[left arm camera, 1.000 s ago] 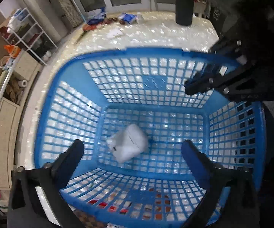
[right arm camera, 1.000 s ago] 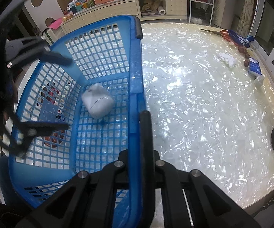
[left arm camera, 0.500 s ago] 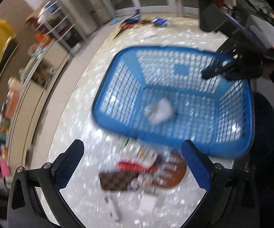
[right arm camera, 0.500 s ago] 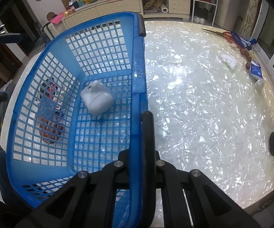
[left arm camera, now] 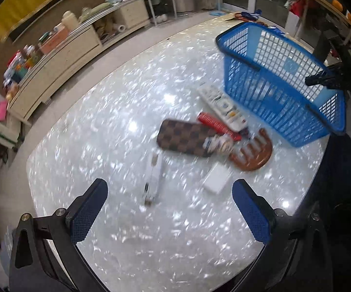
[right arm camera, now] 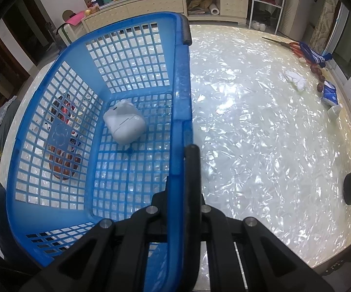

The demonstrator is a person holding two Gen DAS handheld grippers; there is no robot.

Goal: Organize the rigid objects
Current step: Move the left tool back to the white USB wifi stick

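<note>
1. White earbud case (right arm camera: 124,124): smooth, rounded, glossy plastic, with a thin seam line across its side. It lies on the mesh floor of the blue basket (right arm camera: 95,77), toward the far end, and touches none of the walls.
2. The basket is a rectangular lattice of blue plastic with a solid rim. From my right wrist view the case is its only content.
3. My right gripper (right arm camera: 184,170) is clenched on the basket's long rim; one dark finger lies along the outside of the wall.
4. My left gripper (left arm camera: 168,215) is released, blue pads (left arm camera: 87,215) spread wide, holding nothing, above the pearly white table (left arm camera: 117,112).
5. Loose items lie on the table beside the basket's near wall, blurred in my left view:
   - a brown checkered case (left arm camera: 184,138);
   - a red comb (left arm camera: 218,125) just beside it;
   - a white remote (left arm camera: 224,107) against the basket's base;
   - a brown wooden comb (left arm camera: 254,154);
   - a small white box (left arm camera: 218,178);
   - a slim white stick-shaped item (left arm camera: 154,178), type not resolvable.
6. At the table's far right edge in the right view: scissors (right arm camera: 294,45), a blue packet (right arm camera: 329,95) and a white crumpled piece (right arm camera: 295,79), all well apart from the basket.
</note>
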